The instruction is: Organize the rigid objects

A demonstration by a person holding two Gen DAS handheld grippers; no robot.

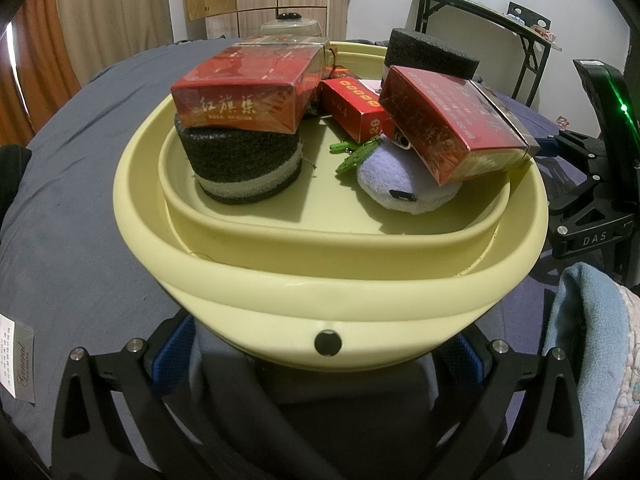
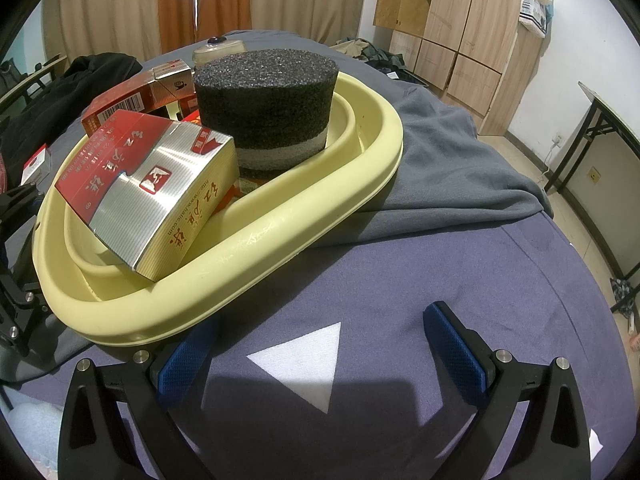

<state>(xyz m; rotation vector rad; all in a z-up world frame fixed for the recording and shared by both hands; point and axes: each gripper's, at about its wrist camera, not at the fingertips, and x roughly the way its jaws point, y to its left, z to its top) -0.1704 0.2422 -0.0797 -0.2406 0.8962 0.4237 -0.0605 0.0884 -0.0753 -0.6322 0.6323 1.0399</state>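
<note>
1. At the far left of the left wrist view, a grey sheet [image 1: 72,184] covers the bed, with a white label [image 1: 18,356] lying at its edge.
2. The pale yellow basin [image 1: 256,308] fills the middle of that view, resting on the sheet.
3. Inside it on the left stands a black foam puck [image 1: 244,168] with a red carton [image 1: 248,92] lying flat on top.
4. A small red box [image 1: 354,108] and a green trinket [image 1: 354,156] lie mid-basin.
5. To the right, a lilac plush [image 1: 396,188] sits under a second tilted carton [image 1: 452,128]; behind it stands another foam puck [image 1: 428,54].
6. The left gripper [image 1: 324,356] sits at the basin's near wall, which hides its blue pads [image 1: 172,348]; whether it clamps the wall I cannot tell.
7. In the right wrist view, the basin's rim [image 2: 280,224] touches the left blue finger [image 2: 184,360].
8. The right gripper [image 2: 320,344] is spread wide over a purple cloth [image 2: 460,248] with a white triangle [image 2: 308,360], holding nothing.
</note>
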